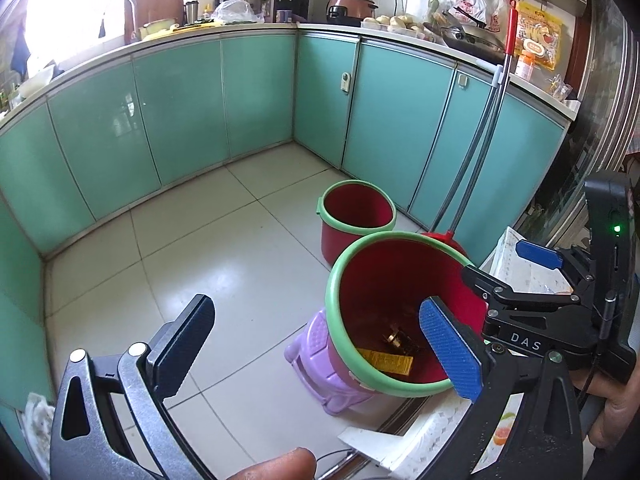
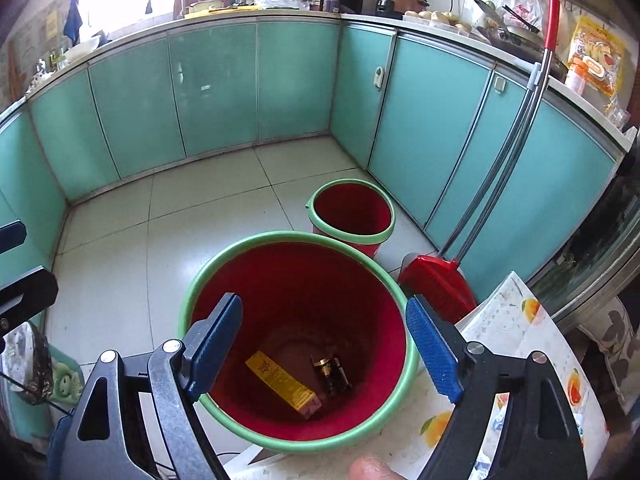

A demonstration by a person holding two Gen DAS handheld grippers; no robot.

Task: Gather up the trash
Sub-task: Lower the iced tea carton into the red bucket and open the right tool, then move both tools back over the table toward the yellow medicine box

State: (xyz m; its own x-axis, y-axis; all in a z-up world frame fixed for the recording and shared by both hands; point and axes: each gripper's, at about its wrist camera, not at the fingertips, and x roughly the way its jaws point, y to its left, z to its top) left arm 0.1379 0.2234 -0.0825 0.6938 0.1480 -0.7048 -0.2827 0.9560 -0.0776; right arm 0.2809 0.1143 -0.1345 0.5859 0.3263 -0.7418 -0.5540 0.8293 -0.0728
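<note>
A red bin with a green rim [image 2: 185,320] stands on a purple stool [image 1: 316,344] and takes up the lower middle of the right wrist view. At its bottom lie a yellow box [image 2: 284,384] and a dark crumpled wrapper [image 2: 332,372]; both also show in the left wrist view as the box [image 1: 386,362] and the wrapper [image 1: 396,338]. My right gripper [image 2: 324,306] hangs open over the bin's mouth, nothing between its blue pads. To the left of the bin [image 1: 331,280], my left gripper [image 1: 316,308] is wide open and empty.
A second, smaller red bin [image 2: 312,205] sits on the tiled floor behind the first. A red broom and dustpan [image 2: 436,284] lean on the teal cabinets [image 2: 216,88] to the right. A table with a fruit-print cloth [image 2: 520,340] adjoins the bin at right.
</note>
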